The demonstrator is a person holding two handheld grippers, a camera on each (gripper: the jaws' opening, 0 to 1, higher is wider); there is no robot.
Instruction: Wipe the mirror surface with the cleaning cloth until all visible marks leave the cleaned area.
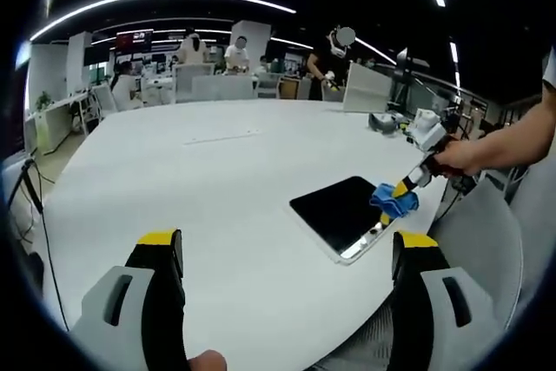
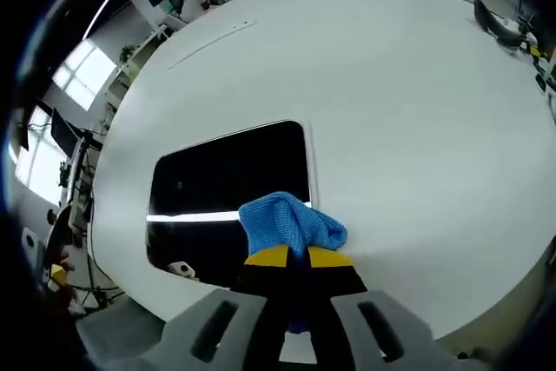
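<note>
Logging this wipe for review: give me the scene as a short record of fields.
surface: white table
mirror: dark rectangular mirror lying flat near the table edge
cloth: blue cleaning cloth bunched on the mirror's edge
right claw: right claw shut on the cloth
left claw: left claw open, holding nothing, above the table
marks: too small to tell

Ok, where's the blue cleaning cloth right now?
The blue cloth is pinched in the right gripper, resting on the mirror at its edge, near the white table's rim.
</note>
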